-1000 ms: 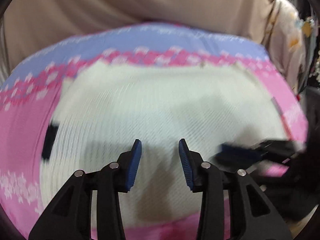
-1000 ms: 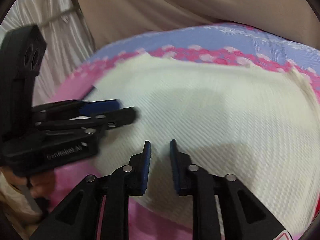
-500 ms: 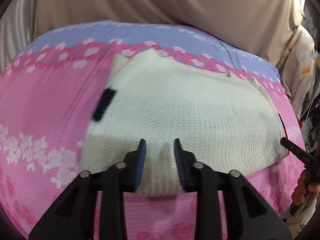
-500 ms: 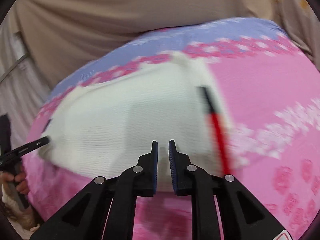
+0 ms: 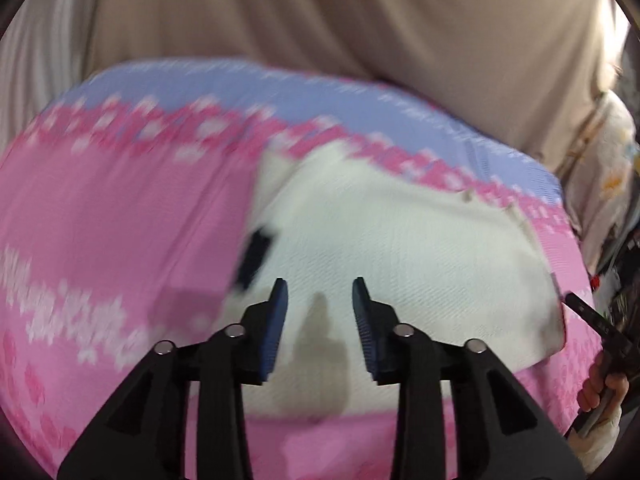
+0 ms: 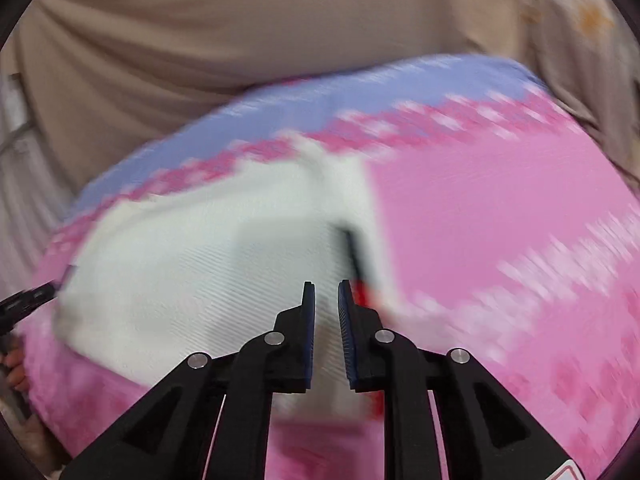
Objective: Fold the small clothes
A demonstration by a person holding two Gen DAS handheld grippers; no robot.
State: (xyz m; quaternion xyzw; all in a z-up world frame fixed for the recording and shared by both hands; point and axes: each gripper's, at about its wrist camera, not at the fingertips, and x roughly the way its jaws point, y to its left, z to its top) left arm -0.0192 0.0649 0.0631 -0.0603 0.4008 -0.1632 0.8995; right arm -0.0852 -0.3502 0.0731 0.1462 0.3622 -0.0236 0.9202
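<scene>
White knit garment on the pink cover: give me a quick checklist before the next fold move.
1. White knit garment lies flat on the pink cover: ok.
2. Left gripper empty, jaws apart above the cloth: ok.
3. Right gripper empty, narrow gap, its jaws have just been opening: ok.
4. Garment's edges squared: cannot tell, frames blurred.
5. Black patch at the garment's edge tucked in: not ok, showing.

Bed with pink floral sheet [image 5: 120, 220], lilac band along its far edge at frame top, motion-blurred in both views. One folded white knit garment [image 5: 400, 260] lies flat directly on it, centre-right in the left wrist view, centre-left in the right.
</scene>
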